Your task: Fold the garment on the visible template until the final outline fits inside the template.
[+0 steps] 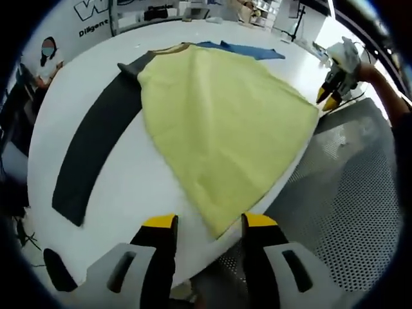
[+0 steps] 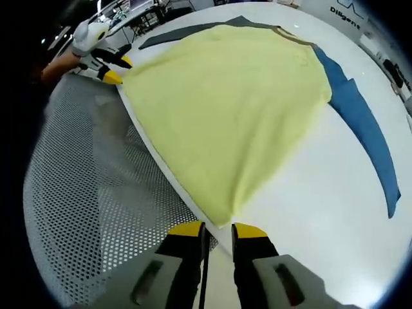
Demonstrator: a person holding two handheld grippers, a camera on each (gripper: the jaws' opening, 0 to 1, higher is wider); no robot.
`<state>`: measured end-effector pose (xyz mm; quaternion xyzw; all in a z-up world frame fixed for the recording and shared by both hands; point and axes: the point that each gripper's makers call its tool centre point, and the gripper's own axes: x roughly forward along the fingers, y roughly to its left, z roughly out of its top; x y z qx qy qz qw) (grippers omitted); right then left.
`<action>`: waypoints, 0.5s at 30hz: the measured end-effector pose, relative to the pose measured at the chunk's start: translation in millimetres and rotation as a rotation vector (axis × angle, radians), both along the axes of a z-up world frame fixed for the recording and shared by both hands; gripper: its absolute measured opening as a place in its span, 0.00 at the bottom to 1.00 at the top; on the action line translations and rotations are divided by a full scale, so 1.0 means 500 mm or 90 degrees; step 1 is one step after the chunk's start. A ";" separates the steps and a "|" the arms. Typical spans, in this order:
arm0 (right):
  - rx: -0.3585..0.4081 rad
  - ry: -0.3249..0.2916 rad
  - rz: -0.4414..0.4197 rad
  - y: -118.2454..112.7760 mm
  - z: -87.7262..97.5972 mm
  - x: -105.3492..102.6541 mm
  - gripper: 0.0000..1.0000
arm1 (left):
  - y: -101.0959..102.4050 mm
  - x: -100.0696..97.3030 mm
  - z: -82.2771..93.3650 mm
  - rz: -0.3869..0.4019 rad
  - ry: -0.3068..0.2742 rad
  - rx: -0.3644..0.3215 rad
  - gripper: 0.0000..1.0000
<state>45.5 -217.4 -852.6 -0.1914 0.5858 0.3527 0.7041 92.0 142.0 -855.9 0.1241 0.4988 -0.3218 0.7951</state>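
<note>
garment: yellow garment (image 1: pixel 222 129) spread flat on the white surface (image 1: pixel 129 187), one hem edge running along the surface's near edge, over the perforated metal floor (image 1: pixel 360 212).
garment, right gripper view: same yellow garment (image 2: pixel 225 103), its near corner ending just ahead of the jaw tips.
template: dark grey strip (image 1: pixel 96 148) beside one long side of the garment, partly tucked under it at the collar end; blue strip (image 2: pixel 364 129) along the opposite side, also partly covered by fabric. Garment outline spills past both strips.
left gripper (image 1: pixel 209 225): jaws parted, wide gap, yellow tips just short of the garment's near corner, nothing between them, not touching cloth.
right gripper (image 2: pixel 215 228): jaws set close with a narrow gap, tips right at the garment corner; cannot tell if fabric is pinched.
cross-view: right gripper (image 1: pixel 329 96) seen at the far hem corner in the left gripper view; left gripper (image 2: pixel 112 71) at the opposite hem corner in the right gripper view.
background: white wall with lettering (image 1: pixel 96 19), cluttered benches behind.
</note>
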 end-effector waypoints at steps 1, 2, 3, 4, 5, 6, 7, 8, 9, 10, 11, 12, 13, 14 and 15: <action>0.002 -0.008 -0.004 -0.001 0.005 0.003 0.13 | -0.001 0.007 0.025 0.018 -0.019 -0.018 0.40; 0.005 -0.019 -0.010 -0.001 0.012 0.008 0.13 | -0.007 0.012 0.041 0.032 -0.032 -0.035 0.42; 0.010 -0.026 -0.015 0.000 0.018 0.010 0.13 | -0.011 0.018 0.058 0.045 -0.047 -0.051 0.43; 0.015 -0.033 -0.019 0.001 0.023 0.014 0.13 | -0.016 0.022 0.075 0.052 -0.062 -0.065 0.44; 0.020 -0.042 -0.024 0.000 0.029 0.019 0.14 | -0.022 0.026 0.091 0.057 -0.077 -0.078 0.45; 0.021 -0.045 -0.026 0.000 0.031 0.021 0.15 | -0.030 0.031 0.109 0.062 -0.095 -0.092 0.46; 0.023 -0.061 -0.033 -0.003 0.039 0.031 0.15 | -0.041 0.037 0.133 0.072 -0.120 -0.111 0.46; 0.023 -0.067 -0.034 -0.005 0.042 0.035 0.15 | -0.056 0.043 0.157 0.074 -0.150 -0.136 0.47; 0.024 -0.074 -0.036 -0.007 0.046 0.040 0.17 | -0.066 0.045 0.170 0.076 -0.162 -0.151 0.48; 0.026 -0.081 -0.039 -0.007 0.049 0.045 0.18 | -0.072 0.046 0.180 0.081 -0.171 -0.160 0.48; 0.028 -0.087 -0.043 -0.008 0.052 0.050 0.18 | -0.077 0.047 0.190 0.086 -0.180 -0.169 0.49; 0.031 -0.098 -0.051 -0.010 0.057 0.059 0.19 | -0.092 0.053 0.210 0.089 -0.212 -0.193 0.51; 0.032 -0.102 -0.052 -0.011 0.059 0.062 0.21 | -0.098 0.055 0.217 0.090 -0.224 -0.204 0.54; 0.034 -0.112 -0.055 -0.012 0.062 0.070 0.22 | -0.108 0.058 0.231 0.090 -0.247 -0.225 0.57; 0.038 -0.129 -0.069 -0.014 0.069 0.085 0.22 | -0.116 0.067 0.248 0.106 -0.289 -0.246 0.58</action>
